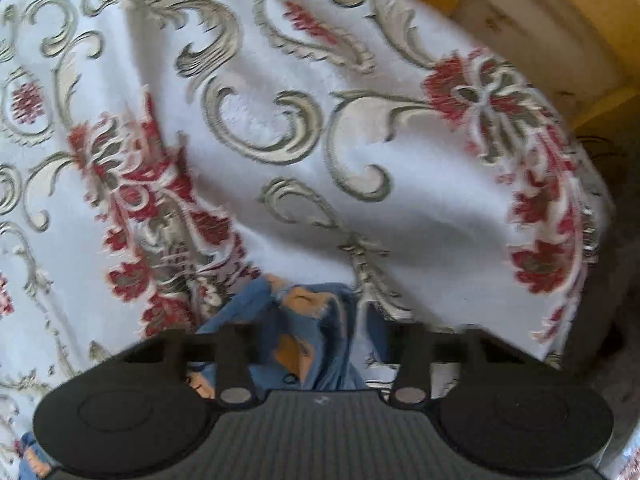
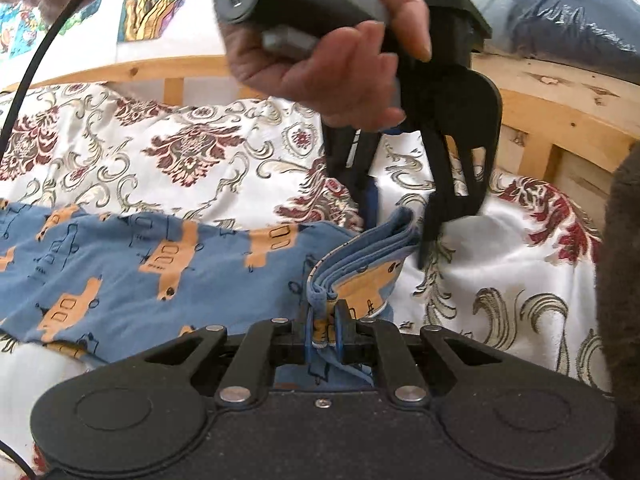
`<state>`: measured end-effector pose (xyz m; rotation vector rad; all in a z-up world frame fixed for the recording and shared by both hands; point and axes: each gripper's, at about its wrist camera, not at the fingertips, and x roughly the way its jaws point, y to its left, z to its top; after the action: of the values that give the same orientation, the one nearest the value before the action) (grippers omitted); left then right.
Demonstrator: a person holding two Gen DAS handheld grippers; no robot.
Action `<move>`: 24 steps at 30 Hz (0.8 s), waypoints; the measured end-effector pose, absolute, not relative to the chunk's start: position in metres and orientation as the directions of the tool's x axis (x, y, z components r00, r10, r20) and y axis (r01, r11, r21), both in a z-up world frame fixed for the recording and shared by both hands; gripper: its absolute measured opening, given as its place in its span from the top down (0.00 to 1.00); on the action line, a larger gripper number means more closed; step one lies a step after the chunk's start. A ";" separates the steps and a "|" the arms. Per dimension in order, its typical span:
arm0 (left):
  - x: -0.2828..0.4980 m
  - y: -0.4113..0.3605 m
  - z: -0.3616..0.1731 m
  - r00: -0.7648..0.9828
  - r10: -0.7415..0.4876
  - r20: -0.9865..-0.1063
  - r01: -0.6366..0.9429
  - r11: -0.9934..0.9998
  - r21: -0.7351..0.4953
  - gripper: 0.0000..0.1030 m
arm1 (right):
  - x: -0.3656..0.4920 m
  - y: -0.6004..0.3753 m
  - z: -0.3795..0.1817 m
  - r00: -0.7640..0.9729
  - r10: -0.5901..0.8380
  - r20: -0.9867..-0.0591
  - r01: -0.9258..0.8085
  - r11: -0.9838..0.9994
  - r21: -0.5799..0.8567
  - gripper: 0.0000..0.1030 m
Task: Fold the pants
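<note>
Floral bedding, white with red blooms and grey-green scrolls, covers the bed that carries the work, with a pale wooden bed frame running across the upper right of the right wrist view. Blue pants printed with orange vehicles lie spread on the bedspread, their long axis running from the left edge of that frame toward the centre, where one end is doubled into a layered stack of edges. The right hand-held gripper at the bottom centre is clamped on that stacked edge, its pads pinching several layers of blue cloth between them. The left hand-held gripper, held in a person's hand at the top centre, points down at the far corner of the same end, just above and to the right of the right one; its fingers bracket the cloth there, but whether they pinch it is unclear from this angle. In the left wrist view, blurred by motion, the bunched pants sit at the bottom centre between widely set linkages, so a grip cannot be confirmed. Both tools thus sit at one short end, with the rest of the garment trailing away to the left; the fold likely turns on carrying this end along that axis.
</note>
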<state>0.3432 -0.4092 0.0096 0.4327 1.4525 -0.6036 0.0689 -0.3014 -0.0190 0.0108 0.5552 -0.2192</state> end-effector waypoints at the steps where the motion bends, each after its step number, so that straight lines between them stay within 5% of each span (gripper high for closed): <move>1: 0.343 -0.408 0.010 0.017 -0.125 -0.992 0.616 0.783 -0.088 0.75 | 0.070 -0.301 -0.019 0.826 -0.202 -0.526 0.207 0.977 -0.050 0.89; 6: 0.337 -0.382 0.021 0.061 -0.169 -0.984 0.643 0.761 -0.091 0.85 | 0.069 -0.297 -0.016 0.834 -0.193 -0.517 0.190 0.980 -0.058 0.89; 24: 0.308 -0.195 0.062 0.076 -0.487 -0.870 0.628 0.702 -0.337 0.85 | 0.033 -0.215 0.022 0.906 0.031 -0.422 -0.107 0.982 -0.158 0.89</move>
<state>0.3085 -0.1950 0.0624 0.1380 1.2385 -0.8388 0.0332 -0.2148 0.0222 -0.1802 0.4314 0.0716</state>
